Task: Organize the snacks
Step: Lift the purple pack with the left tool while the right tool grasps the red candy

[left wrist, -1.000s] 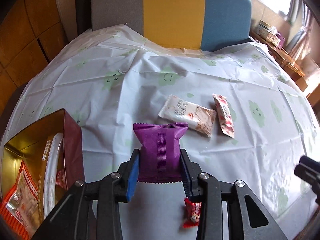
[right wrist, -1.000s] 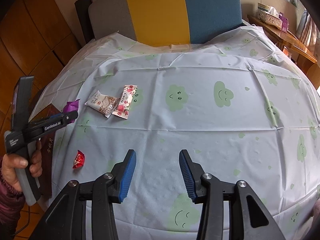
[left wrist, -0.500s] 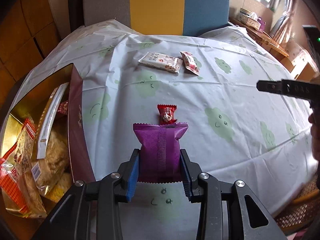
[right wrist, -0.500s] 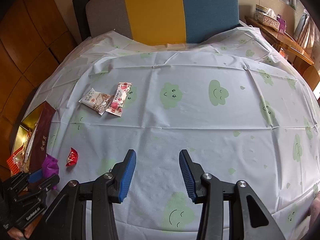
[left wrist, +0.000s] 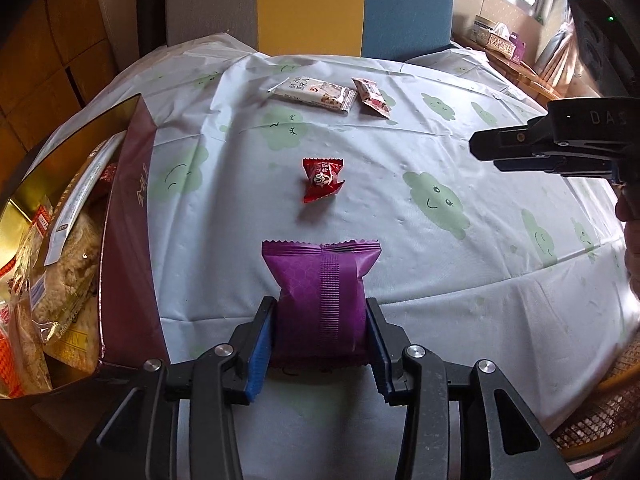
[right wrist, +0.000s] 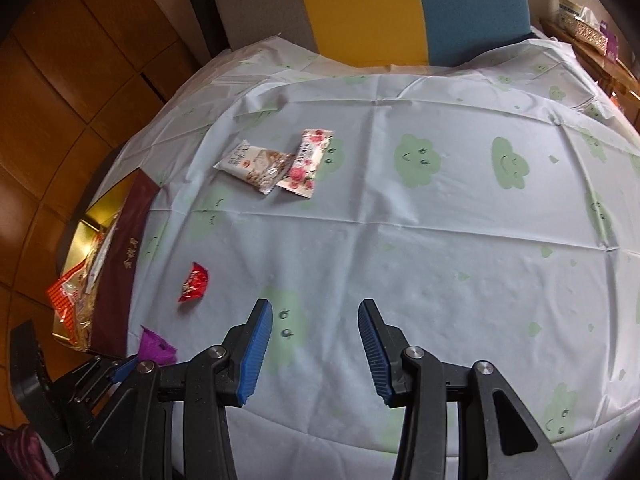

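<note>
The left gripper clamps a purple packet between its blue pads, jaws pressed against the packet's two sides, holding it upright above the near edge of the bench, which wears a pale cloth printed with green smiling clouds. Just left of the gripper stands an open box with maroon walls and a gold lining, crowded with snack bags, among them clear packs of pale crackers and an orange-and-white wrapper. The purple packet hangs beside the box's right wall, outside it. Ahead of the packet, a small red candy lies alone on the cloth. Farther back, a white packet and a pink-flowered packet lie side by side, their near ends touching or nearly so; the right wrist view shows the white one's corner against the pink one. The right gripper hovers over the near middle of the bench with its jaws spread wide and nothing between them; from the left wrist view it enters at the right edge, well apart from every snack. Behind the bench stands a chair with a back striped gray, yellow and blue. A tissue box sits on a wooden side shelf at far right, near a bright window.
</note>
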`<state>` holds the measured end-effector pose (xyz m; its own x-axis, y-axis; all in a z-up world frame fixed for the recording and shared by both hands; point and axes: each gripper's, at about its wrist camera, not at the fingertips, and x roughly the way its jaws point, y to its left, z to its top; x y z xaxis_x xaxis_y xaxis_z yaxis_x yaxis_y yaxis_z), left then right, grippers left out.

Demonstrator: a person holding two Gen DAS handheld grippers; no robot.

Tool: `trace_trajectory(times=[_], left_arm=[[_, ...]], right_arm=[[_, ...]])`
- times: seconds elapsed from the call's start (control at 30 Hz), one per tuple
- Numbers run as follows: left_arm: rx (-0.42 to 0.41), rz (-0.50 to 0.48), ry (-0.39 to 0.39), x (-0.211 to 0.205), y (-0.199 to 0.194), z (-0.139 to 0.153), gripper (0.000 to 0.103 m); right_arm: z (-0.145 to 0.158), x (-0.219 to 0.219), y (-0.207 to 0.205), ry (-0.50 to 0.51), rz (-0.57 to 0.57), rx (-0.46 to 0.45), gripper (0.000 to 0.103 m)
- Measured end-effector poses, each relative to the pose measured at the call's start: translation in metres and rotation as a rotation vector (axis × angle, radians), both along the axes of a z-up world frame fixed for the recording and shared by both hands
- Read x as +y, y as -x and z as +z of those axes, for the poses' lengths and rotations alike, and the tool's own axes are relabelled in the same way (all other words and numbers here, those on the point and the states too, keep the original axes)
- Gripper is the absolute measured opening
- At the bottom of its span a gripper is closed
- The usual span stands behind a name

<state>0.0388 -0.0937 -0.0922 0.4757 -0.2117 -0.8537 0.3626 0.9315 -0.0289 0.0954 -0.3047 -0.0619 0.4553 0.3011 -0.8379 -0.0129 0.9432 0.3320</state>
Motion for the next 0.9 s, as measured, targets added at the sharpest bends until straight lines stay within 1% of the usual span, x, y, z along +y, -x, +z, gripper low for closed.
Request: trace_trajectory(times=[0.07,0.13,0.23,0.43,0.57,0.63,0.67,0.77,0.83,0.9], left_arm=[[-0.009,-0.007,0.002,0.0,0.001,0.0,0.044],[-0.017,-0.012,0.008,0.002,0.001,-0.001,0.044],[-0.023,-0.026,0.02,0.003,0.001,-0.001,0.044],[-0.035,-0.027,0.041,0.006,0.004,-0.002,0.044],[-0.032,-0.023,0.055,0.008,0.003,-0.002,0.044],[-0.034,-0.024,0.057,0.008,0.003,-0.002,0.044],[-0.035,-0.025,0.058,0.008,0.003,-0.002,0.044],[-0.038,-0.025,0.059,0.009,0.003,-0.003,0.045],[-0.041,-0.024,0.058,0.008,0.005,-0.003,0.045],[-0.044,-0.023,0.056,0.008,0.006,-0.003,0.045]], right_arm=[[-0.004,0.011,-0.002,-0.043,0.032,0.017,0.044],[-0.005,0.024,-0.004,-0.055,0.051,0.028,0.044],[-0.009,0.045,-0.015,-0.103,0.078,0.055,0.044],[-0.021,0.091,-0.045,-0.109,0.112,0.102,0.044],[-0.032,0.115,-0.058,-0.046,0.129,0.135,0.044],[-0.032,0.124,-0.059,0.006,0.151,0.109,0.019],[-0.031,0.128,-0.057,0.054,0.163,0.096,0.017],[-0.024,0.128,-0.045,0.146,0.21,0.066,0.017],[-0.019,0.116,-0.035,0.194,0.224,0.062,0.017],[-0.017,0.099,-0.022,0.218,0.242,0.069,0.017]])
